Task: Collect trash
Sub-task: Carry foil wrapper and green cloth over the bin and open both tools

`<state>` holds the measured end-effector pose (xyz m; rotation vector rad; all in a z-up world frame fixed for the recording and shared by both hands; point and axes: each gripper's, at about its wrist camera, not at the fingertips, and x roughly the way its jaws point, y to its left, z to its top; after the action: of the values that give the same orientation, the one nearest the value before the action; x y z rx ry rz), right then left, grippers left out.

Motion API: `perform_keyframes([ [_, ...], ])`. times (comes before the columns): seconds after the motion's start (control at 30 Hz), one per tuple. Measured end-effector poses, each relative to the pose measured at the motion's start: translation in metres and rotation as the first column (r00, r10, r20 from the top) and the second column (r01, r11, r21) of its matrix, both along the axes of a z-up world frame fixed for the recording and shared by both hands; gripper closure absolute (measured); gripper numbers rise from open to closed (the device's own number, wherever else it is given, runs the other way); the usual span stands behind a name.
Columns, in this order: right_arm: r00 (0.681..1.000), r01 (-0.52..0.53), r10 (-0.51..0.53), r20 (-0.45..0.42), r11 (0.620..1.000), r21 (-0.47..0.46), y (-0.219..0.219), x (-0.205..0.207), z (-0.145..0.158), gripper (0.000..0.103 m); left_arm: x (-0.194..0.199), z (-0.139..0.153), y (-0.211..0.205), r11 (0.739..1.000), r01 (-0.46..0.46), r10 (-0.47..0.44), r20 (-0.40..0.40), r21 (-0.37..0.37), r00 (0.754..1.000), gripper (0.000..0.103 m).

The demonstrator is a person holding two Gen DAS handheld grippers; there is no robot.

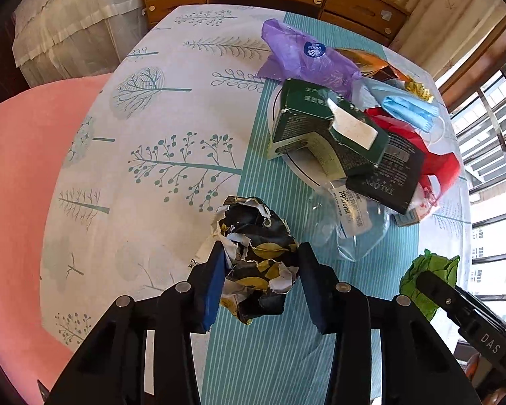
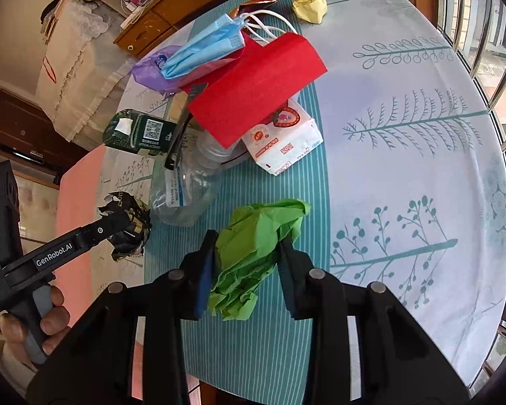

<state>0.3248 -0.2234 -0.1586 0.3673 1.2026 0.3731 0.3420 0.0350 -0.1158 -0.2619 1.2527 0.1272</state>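
Left gripper (image 1: 261,270) clamps a crumpled black leaf-print paper wad (image 1: 256,256), pads pressed on both flanks; wad appears clear of the tablecloth (image 1: 151,128); right gripper (image 2: 248,270) clamps a crumpled green paper ball (image 2: 253,253) likewise. Trash pile on the white plate (image 1: 303,165) lies ahead of both jaws, up-table; judged nearer the left gripper; both loads appear ready for carrying there.

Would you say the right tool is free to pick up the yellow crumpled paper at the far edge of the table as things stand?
Probably not yet: the right tool is already shut on the green crumpled paper, and the yellow crumpled paper lies well beyond it, past the trash pile.
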Motion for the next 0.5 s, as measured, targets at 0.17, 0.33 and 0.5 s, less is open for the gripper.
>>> perform_keyframes([
  [0.17, 0.999, -0.002, 0.002, 0.045, 1.000, 0.004, 0.000, -0.026, 0.032, 0.073, -0.040, 0.042, -0.008, 0.998, 0.055, -0.055, 0.061, 0.007, 0.997, 0.061],
  [0.33, 0.996, 0.011, -0.010, 0.088, 1.000, -0.009, 0.003, -0.065, 0.064, 0.072, -0.084, 0.085, -0.013, 0.993, 0.117, -0.115, 0.126, -0.007, 0.985, 0.061],
  [0.5, 0.990, 0.035, -0.032, 0.136, 0.999, -0.020, 0.014, -0.107, 0.093, 0.072, -0.129, 0.117, -0.011, 0.985, 0.174, -0.169, 0.183, -0.016, 0.969, 0.061],
])
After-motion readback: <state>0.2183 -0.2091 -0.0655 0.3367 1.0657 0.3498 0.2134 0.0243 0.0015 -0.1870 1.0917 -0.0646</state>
